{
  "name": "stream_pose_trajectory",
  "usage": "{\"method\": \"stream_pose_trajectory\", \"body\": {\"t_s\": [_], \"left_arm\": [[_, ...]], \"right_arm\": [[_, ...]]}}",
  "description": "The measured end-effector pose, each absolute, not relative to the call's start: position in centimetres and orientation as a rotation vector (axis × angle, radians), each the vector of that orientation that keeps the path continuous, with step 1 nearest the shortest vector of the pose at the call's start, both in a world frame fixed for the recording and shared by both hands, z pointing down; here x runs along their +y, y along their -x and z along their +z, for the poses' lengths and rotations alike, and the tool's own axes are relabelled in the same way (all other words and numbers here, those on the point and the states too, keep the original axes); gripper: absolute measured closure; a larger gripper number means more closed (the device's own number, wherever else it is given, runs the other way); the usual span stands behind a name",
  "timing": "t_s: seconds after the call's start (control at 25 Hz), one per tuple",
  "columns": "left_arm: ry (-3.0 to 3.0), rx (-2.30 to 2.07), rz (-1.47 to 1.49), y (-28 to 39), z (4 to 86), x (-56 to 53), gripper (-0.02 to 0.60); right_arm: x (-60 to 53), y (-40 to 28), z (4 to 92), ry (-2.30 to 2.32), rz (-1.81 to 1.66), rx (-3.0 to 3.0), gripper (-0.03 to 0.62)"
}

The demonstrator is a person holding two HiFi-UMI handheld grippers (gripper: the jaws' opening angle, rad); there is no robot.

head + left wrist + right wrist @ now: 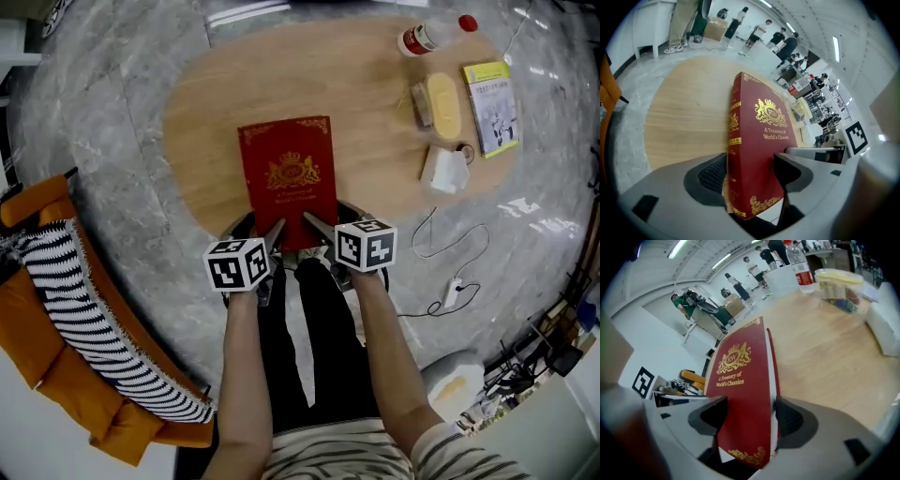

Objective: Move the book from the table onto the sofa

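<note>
Red hardcover book with a gold crest (pixel 288 178) lies flat on the oval wooden counter (pixel 375 159). Its near edge sits between both pairs of jaws, and left gripper (pixel 275 232) and right gripper (pixel 312 223) are spread wide, straddling it without clamping.

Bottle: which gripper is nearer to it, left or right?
Right. The right gripper is at the near right corner of the book, toward the bottle; the left gripper is at its near left corner, farther away.
</note>
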State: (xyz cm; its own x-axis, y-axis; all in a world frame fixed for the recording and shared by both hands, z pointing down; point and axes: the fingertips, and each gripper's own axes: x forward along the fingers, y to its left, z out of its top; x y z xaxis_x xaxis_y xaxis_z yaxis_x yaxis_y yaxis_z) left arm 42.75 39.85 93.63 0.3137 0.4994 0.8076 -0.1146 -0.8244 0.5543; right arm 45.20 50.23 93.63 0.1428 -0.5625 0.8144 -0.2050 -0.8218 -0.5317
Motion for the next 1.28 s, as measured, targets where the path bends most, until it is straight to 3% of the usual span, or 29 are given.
{"method": "stream_pose_trajectory", "body": {"t_s": [0.6,1.28], "left_arm": [[-2.105,0.346,1.571,-43.1,92.2,39.4,0.282],[-2.187,0.337,1.475,-43.1,80.9,37.8,0.284]], "right_arm": [[49.6,-45.5,92.3,2.163,-1.721,0.742,0.281],[47.8,-45.6,80.8,2.260,-1.601,0.763,0.284]]}}
